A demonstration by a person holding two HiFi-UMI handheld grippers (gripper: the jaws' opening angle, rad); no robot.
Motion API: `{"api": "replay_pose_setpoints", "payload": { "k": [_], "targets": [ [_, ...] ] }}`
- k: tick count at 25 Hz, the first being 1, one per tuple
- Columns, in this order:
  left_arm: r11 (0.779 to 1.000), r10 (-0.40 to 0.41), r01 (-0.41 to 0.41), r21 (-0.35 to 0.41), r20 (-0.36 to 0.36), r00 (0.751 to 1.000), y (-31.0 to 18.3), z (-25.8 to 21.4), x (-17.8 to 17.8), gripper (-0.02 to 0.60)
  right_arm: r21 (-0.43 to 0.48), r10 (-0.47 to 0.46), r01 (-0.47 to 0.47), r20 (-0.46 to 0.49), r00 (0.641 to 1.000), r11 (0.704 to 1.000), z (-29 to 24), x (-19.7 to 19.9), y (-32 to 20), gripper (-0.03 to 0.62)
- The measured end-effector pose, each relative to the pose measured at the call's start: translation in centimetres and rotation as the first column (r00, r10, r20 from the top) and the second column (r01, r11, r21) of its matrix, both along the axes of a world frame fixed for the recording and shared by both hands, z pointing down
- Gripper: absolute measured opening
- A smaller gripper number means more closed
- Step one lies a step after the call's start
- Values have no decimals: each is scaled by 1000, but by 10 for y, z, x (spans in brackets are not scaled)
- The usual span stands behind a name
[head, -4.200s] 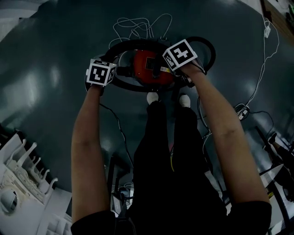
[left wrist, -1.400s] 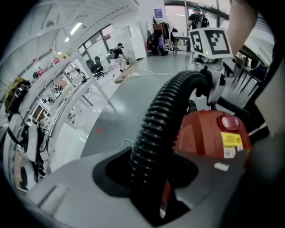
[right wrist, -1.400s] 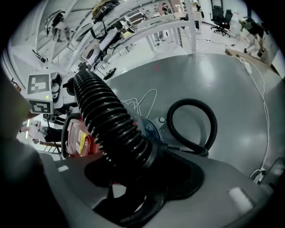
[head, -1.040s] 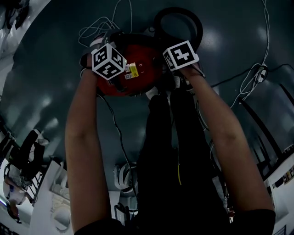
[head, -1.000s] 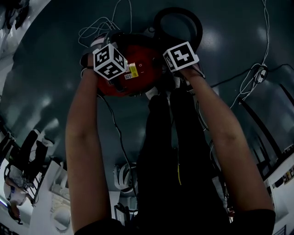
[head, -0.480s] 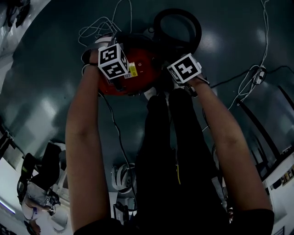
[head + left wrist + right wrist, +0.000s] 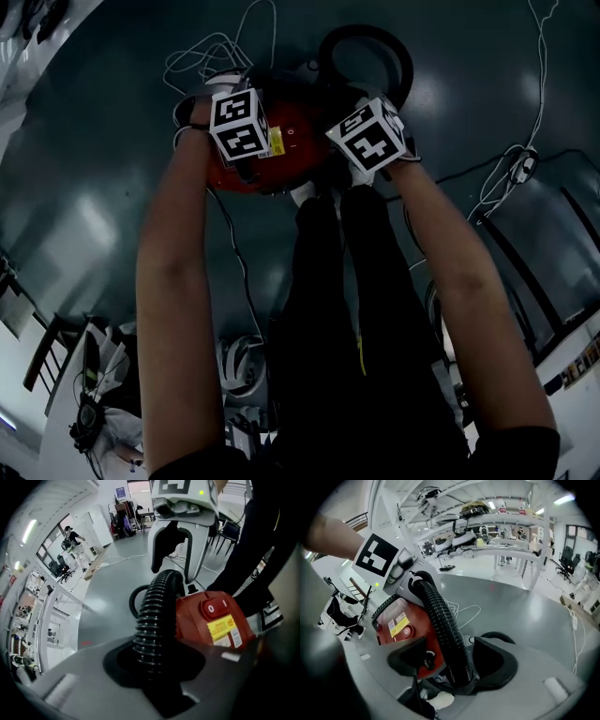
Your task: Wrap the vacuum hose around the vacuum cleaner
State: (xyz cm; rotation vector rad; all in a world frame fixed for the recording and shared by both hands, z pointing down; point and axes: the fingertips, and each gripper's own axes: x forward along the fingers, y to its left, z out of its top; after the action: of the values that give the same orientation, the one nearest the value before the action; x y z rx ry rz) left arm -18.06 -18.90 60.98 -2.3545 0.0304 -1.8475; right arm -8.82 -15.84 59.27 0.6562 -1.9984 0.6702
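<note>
Closing on hose (image 7: 152, 616): left tongs (image 7: 155, 666); right tongs (image 7: 454, 662)

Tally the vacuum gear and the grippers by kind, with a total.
Red vacuum cleaner: 1
Black ribbed hose: 1
Grippers: 2 (left gripper, jaws just closing, clamped on the hose; right gripper, jaws just opened then eased in, apart around it)
Total: 4

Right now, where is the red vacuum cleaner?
Head view, top centre: the red vacuum cleaner sits on the floor just beyond the person's shoe, with the black hose looping past it on the right.
</note>
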Motion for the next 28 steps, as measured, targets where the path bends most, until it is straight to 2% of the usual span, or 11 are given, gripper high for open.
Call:
{"api": "replay_pose_setpoints", "payload": {
  "k": [4, 8, 11, 13, 16, 18, 20, 24, 28],
  "targets": [
    [1000, -19, 20, 24, -34, 999, 0, -7, 0, 120, 44, -152, 151, 9, 988, 988, -11, -32, -10, 313],
    [999, -19, 21, 40, -68, 997, 0, -15, 0, 120, 89, -304, 307, -51, 951, 948, -17, -61, -18, 296],
    [997, -30, 37, 75, -93, 995, -2, -22, -4, 120, 122, -378, 396, -145, 914, 910, -17, -74, -22, 176],
    [993, -48, 58, 103, -100, 994, -3, -24, -7, 123, 101, -404, 422, -160, 901, 901, -17, -77, -21, 172],
    [981, -109, 129, 142, -140, 984, -8, -29, -7, 151, 49, -401, 413, -158, 902, 909, -15, -74, -21, 170],
    [964, -169, 203, 171, -192, 967, -17, -38, -9, 237, 25, -379, 387, -156, 912, 922, -16, -72, -24, 170],
    [944, -217, 265, 195, -236, 947, -25, -48, -17, 272, 16, -358, 364, -153, 921, 931, -20, -73, -30, 169],
    [888, -338, 398, 229, -260, 905, -29, -60, -63, 270, 12, -339, 344, -145, 930, 939, -30, -77, -41, 170],
    [829, -493, 524, 195, -186, 850, -16, -48, -116, 253, 17, -311, 318, -153, 938, 948, -41, -71, -49, 172]
  ]
}}
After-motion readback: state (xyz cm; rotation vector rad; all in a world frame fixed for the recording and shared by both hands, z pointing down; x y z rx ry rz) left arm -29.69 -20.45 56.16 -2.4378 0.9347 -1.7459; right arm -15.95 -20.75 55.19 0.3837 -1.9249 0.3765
